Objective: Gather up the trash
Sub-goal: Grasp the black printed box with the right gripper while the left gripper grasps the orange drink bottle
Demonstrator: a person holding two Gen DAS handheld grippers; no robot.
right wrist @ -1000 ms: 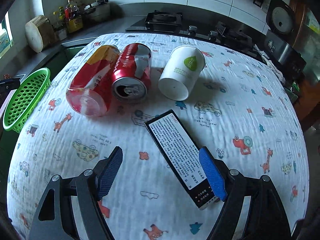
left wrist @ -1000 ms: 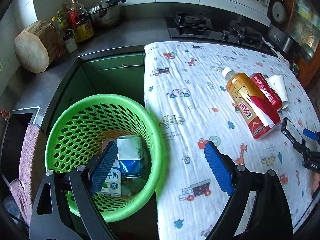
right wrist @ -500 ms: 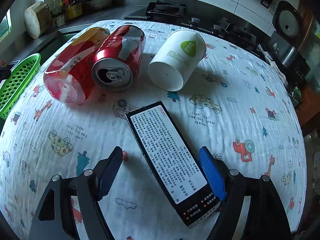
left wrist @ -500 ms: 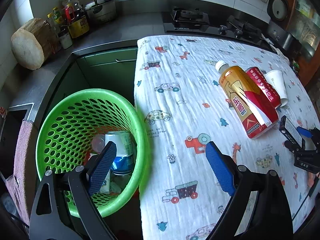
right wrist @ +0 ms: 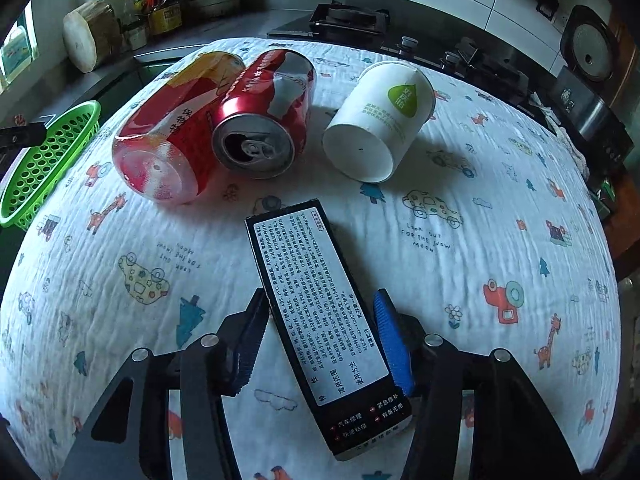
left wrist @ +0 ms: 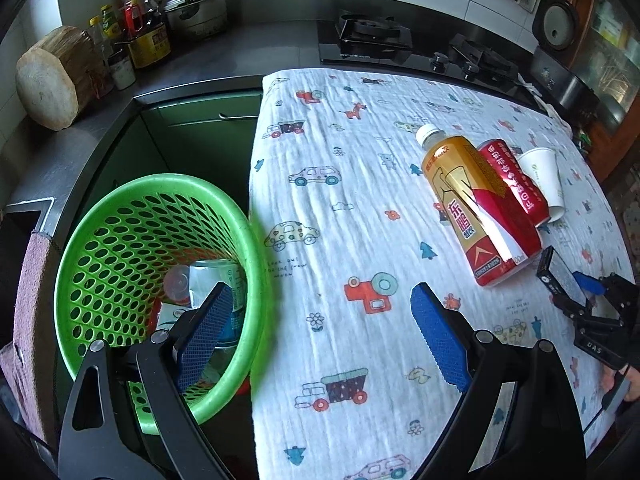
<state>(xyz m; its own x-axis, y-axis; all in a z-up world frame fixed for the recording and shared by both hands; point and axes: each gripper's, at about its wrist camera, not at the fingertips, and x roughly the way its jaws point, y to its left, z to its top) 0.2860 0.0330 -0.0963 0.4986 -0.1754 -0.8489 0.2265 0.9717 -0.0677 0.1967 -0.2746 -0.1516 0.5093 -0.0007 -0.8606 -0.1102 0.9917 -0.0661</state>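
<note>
The right tongs (right wrist: 316, 344) had just been closing on the flat black box (right wrist: 320, 320), which lay between the jaws on the patterned cloth (right wrist: 480, 240); the left pad met the box's edge, but a sliver of gap seemed to remain at the blue pad, so I could not tell whether the squeeze was complete. The left tongs (left wrist: 316, 336) hung wide apart and empty. Taking the box as landmark: the plastic bottle (right wrist: 168, 128), the red can (right wrist: 264, 116) and the paper cup (right wrist: 380, 120) lay on their sides just beyond it, and the green basket (left wrist: 160, 264), already holding some trash, stood well to its left, off the cloth's edge.

The step in hand looked like picking up the box; next it would need a firm grip, a lift, and a carry across to the basket.

The box's white label carried dense Chinese print, too small to read. The cup bore a green drop logo. "DAS" showed on the right tongs' body in the left view.
</note>
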